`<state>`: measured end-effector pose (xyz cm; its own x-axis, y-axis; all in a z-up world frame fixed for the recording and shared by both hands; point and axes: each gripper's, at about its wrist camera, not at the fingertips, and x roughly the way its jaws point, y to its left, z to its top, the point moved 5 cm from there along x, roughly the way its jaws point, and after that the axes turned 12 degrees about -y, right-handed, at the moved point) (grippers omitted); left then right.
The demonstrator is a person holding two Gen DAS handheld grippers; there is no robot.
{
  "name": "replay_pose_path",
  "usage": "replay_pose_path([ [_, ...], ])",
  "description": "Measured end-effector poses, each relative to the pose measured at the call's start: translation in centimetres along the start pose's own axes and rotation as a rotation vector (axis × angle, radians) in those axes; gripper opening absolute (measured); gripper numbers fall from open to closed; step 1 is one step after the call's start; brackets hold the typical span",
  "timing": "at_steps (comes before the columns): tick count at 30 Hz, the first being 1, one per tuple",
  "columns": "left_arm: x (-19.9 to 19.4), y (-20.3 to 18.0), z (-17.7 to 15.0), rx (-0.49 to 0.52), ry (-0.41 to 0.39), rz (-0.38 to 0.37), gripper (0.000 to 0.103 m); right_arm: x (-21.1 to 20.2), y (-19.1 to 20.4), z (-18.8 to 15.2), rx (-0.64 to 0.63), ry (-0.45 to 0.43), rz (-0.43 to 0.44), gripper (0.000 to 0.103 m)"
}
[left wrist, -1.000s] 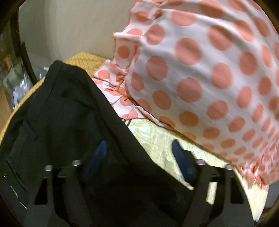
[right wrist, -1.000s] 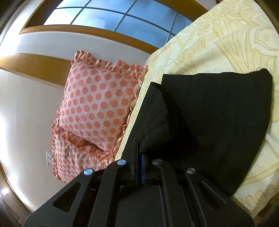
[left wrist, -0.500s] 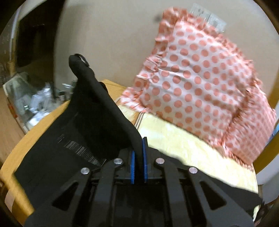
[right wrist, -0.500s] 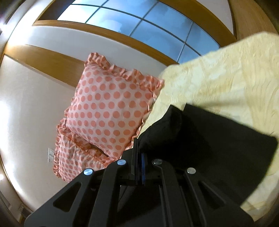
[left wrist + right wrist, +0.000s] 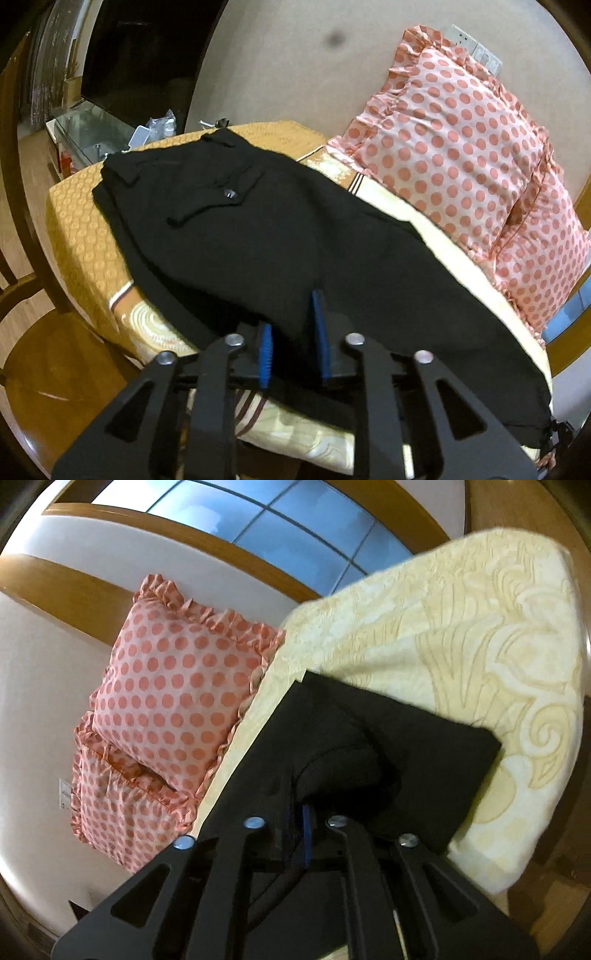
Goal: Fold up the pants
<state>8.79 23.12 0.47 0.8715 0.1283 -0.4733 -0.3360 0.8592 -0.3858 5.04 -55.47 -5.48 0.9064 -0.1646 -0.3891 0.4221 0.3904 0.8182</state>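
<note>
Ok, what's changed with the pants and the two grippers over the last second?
The left gripper closed on the pants half a second ago, carried that part over, and has now opened and let go; the pants lie flat on the bed, back pocket up. The right gripper stays shut on a fold of the pants. The pillows have not moved.

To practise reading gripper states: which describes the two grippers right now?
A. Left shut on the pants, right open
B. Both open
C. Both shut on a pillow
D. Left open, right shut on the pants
D: the left gripper shows a clear gap between its blue pads, while the right gripper pinches a bunch of the black pants.
</note>
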Motion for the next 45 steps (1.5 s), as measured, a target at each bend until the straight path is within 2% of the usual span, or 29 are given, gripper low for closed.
replay_pose_path([
  [2,0.2,-0.2,0.5,-0.017,-0.003,-0.017,0.035,-0.1,0.2,0.0,0.001,0.002,0.005,0.021],
  [3,0.2,-0.2,0.6,-0.021,-0.004,-0.024,0.035,-0.1,0.4,0.0,-0.005,0.005,0.009,0.029],
  [6,0.4,-0.3,0.9,-0.026,-0.004,-0.035,0.038,-0.3,1.1,-0.2,-0.018,0.007,0.022,0.043],
  [9,0.7,-0.3,1.0,-0.041,0.007,-0.044,0.041,-0.2,1.3,-0.4,-0.03,-0.002,0.006,0.044],
  [13,1.2,-0.4,1.0,-0.044,0.015,-0.041,0.041,0.5,1.7,-0.8,-0.084,-0.006,-0.037,0.037],
  [14,1.2,-0.4,1.0,-0.046,0.017,-0.042,0.039,0.8,1.7,-0.8,-0.099,-0.003,-0.058,0.025],
  [15,1.3,-0.4,1.0,-0.046,0.017,-0.043,0.039,1.5,1.6,-0.8,-0.103,0.01,-0.068,0.007],
  [16,1.4,-0.5,1.0,-0.048,0.021,-0.044,0.039,2.2,1.4,-0.6,-0.101,0.021,-0.069,0.003],
  [18,1.6,-0.7,1.0,-0.049,0.031,-0.054,0.039,2.9,1.7,0.6,-0.133,0.005,-0.06,0.003],
  [21,1.6,-1.3,0.9,-0.031,0.042,-0.062,0.039,0.5,4.2,2.2,-0.203,-0.084,0.011,0.002],
  [23,1.6,-1.5,0.8,-0.014,0.04,-0.059,0.039,-1.0,4.8,2.3,-0.265,-0.125,-0.012,0.002],
  [25,1.7,-1.4,0.6,-0.015,0.047,-0.06,0.039,-1.6,3.2,1.5,-0.279,-0.104,-0.099,0.002],
  [27,1.7,-1.2,0.6,-0.029,0.054,-0.066,0.039,-1.5,1.3,0.8,-0.248,-0.073,-0.148,0.002],
  [30,1.8,-0.7,0.7,-0.04,0.059,-0.067,0.039,-1.4,0.0,0.2,-0.219,-0.059,-0.163,0.002],
  [34,1.7,-0.4,1.0,-0.049,0.054,-0.064,0.039,-1.4,0.3,0.3,-0.23,-0.07,-0.159,0.002],
  [37,1.6,-0.4,1.1,-0.024,0.044,-0.041,0.013,-1.4,0.7,0.4,-0.233,-0.08,-0.147,0.002],
  [41,0.8,0.1,0.7,-0.012,0.055,-0.051,0.007,-2.4,1.4,0.4,-0.254,-0.105,-0.147,0.002],
  [45,-0.4,1.0,-0.2,0.0,0.063,-0.043,0.006,-3.5,1.5,0.0,-0.268,-0.118,-0.159,0.002],
])
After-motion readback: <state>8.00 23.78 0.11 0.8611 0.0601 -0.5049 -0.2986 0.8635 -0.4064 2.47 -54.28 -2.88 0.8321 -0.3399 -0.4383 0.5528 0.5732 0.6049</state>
